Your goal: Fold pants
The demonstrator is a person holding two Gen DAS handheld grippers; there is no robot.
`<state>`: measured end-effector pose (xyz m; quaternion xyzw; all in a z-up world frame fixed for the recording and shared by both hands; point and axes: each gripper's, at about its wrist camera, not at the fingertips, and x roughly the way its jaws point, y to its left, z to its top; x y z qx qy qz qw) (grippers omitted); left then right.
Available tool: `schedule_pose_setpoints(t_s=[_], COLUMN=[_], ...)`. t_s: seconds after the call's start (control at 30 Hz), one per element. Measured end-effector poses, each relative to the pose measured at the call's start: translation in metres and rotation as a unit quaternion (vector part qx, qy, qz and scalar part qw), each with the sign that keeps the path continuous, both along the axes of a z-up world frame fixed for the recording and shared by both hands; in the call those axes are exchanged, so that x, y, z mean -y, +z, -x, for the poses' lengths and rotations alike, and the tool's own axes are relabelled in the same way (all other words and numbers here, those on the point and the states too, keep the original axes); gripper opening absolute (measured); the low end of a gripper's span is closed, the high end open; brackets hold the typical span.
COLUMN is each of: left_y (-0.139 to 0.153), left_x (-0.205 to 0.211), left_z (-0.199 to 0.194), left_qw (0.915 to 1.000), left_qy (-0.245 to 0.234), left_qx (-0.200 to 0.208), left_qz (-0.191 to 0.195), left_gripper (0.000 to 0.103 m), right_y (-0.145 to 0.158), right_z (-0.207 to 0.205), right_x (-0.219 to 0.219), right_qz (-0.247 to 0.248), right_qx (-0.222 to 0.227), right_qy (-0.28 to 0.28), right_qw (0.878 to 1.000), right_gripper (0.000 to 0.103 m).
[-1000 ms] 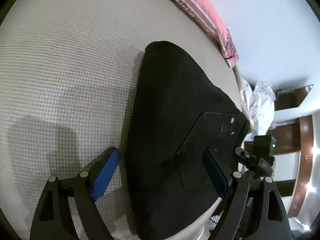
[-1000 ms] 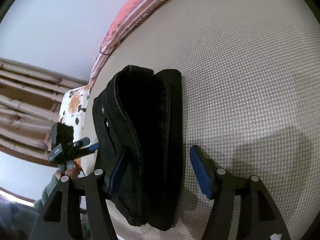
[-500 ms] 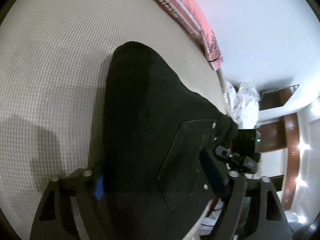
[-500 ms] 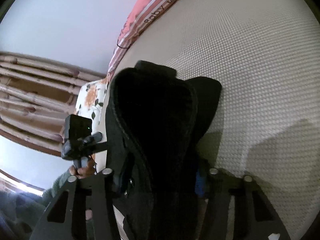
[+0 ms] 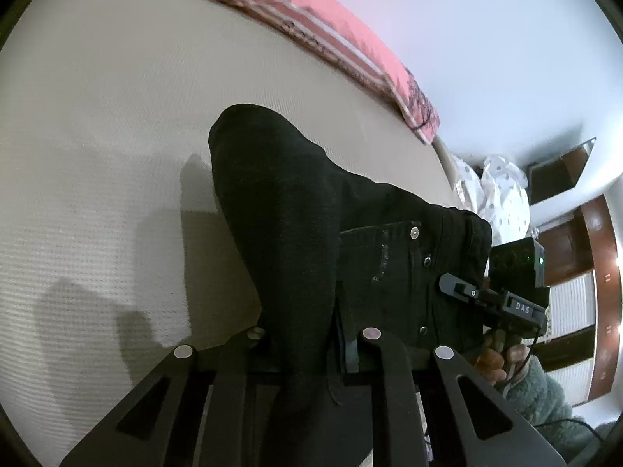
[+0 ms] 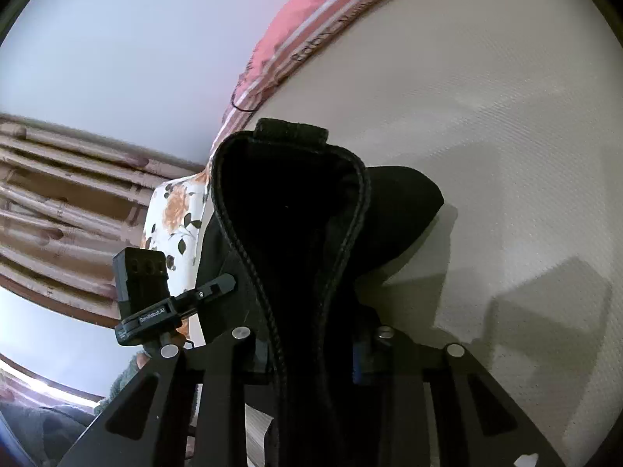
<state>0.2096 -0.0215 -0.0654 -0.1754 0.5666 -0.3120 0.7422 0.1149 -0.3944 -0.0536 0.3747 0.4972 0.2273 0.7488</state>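
Black pants point(image 5: 311, 233), folded into a thick bundle, hang raised off a cream textured bedspread point(image 5: 97, 155), their dark shadow falling on the cloth to the left of the pants; the left gripper point(image 5: 307, 340) is clamped nearly closed on the pants' near end, its fingers buried in the fabric with only the pivot studs showing on either side. A back pocket point(image 5: 381, 264) with metal rivets faces up just right of that grip, and the waistband runs along the pants' right edge. Beyond the pants a pink striped blanket point(image 5: 331, 27) lines the far edge of the bedspread, and white spotted bedding point(image 5: 502, 194) lies bunched right of the pants. In the right wrist view, the other gripper's camera block is seen left of the pants, a floral pillow point(image 6: 175, 214) and brown curtain point(image 6: 58, 194) behind it; the right gripper point(image 6: 311, 350) is likewise pinched nearly closed on the pants, whose stitched seam loops up from between its fingers, a blue pad point(image 6: 358, 358) just visible against the fabric, with the bedspread to the pants' right
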Motion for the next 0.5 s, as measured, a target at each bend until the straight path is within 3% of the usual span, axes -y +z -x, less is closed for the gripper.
schedule_pose_setpoints(t_s=[0.17,0.5], left_y=[0.011,0.032], left_x=[-0.029,-0.073], left_z=[-0.023,-0.09], left_qw=[0.9995,0.9935], left_qy=[0.029,0.064], left_qx=[0.011,0.068], left_qz=[-0.002,-0.064], left_gripper=[0.016,0.016], right_y=[0.008,0.011], right_z=[-0.038,-0.145], right_x=[-0.031,-0.093], right_qz=[-0.003,0.005], right_qx=[0.01,0.031], right_qy=[0.024,0.055], right_qw=[1.0,0.998], right_gripper=[0.025,0.025])
